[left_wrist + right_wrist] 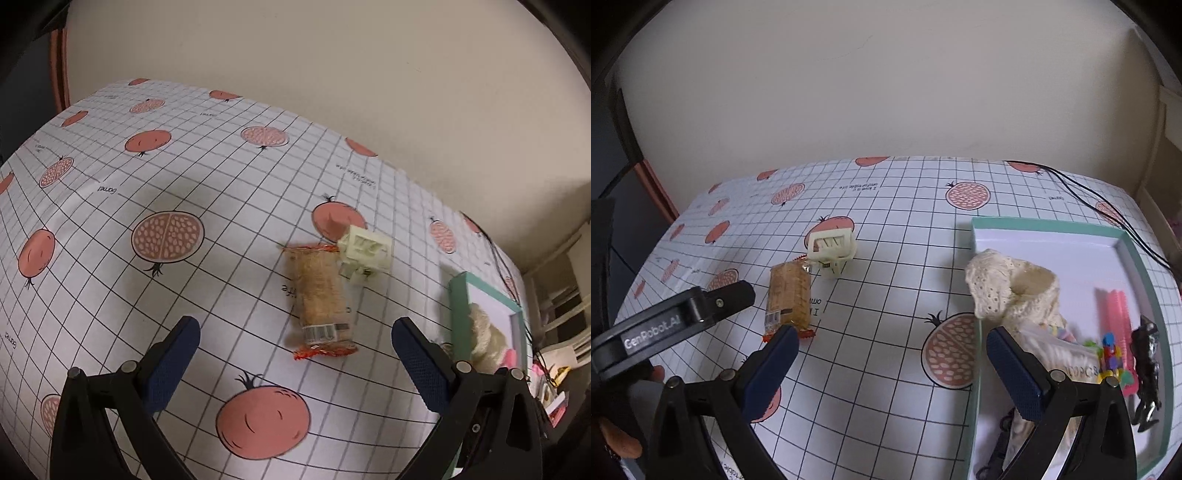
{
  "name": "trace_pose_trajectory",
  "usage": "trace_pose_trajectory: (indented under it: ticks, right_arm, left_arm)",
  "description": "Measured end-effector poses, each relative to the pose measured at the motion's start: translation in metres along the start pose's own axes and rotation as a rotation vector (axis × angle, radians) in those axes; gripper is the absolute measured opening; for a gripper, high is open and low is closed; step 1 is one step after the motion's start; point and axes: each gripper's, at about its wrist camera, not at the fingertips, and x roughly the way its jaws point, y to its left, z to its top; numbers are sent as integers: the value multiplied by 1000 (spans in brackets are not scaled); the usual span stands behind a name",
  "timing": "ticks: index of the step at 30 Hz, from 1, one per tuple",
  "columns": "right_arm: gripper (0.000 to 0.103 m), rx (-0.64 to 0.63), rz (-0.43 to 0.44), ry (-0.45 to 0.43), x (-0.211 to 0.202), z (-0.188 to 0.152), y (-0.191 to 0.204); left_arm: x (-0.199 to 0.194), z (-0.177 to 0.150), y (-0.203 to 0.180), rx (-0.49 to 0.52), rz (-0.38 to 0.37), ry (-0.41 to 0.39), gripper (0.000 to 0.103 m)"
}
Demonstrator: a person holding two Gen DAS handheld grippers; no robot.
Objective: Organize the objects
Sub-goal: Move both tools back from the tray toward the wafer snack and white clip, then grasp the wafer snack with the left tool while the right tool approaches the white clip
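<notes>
A: Where is the clear-wrapped, red-ended biscuit packet [322, 299] found?

B: On the worktop [229, 229], long axis pointing away, touching a cream plastic clip [364, 254]; the left gripper [295, 343], jaws apart, is nearer. The right gripper [892, 354] is likewise held spread.

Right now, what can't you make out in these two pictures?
- Teal box, right wrist view: its near end is hidden by the right gripper and cut by the frame edge.
- Cream knit cloth: covers whatever lies beneath.
- Black figure: blurred.
- Snack packet, left wrist view: label print too small to read.
- Cream plastic piece: its underside is hidden.
</notes>
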Motion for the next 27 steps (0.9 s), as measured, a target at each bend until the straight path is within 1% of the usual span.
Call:
trace_pose_trajectory:
  ticks: [3, 9, 14, 17, 19, 23, 27]
  right_arm:
    - [102, -11, -8, -1, 5, 4, 1]
    - [100, -13, -44, -14, 14, 16, -1]
    - [97, 6, -61, -42, 17, 28, -7]
    - [97, 14, -70, -40, 22, 32, -12]
    - [97, 18, -81, -24, 28, 33, -16]
    - [94, 11, -102, 2, 40, 33, -19]
    - [94, -7, -101, 5, 48, 41, -14]
  left_arm:
    - [11, 3, 6, -21, -22, 13, 103]
    - [25, 6, 10, -43, -25, 14, 103]
    - [35, 7, 2, -6, -31, 13, 102]
    - [41, 6, -1, 8, -36, 17, 100]
    - [46, 5, -4, 27, -18, 18, 98]
    - [53, 2, -5, 43, -2, 23, 97]
    - [56, 2, -8, 77, 32, 13, 90]
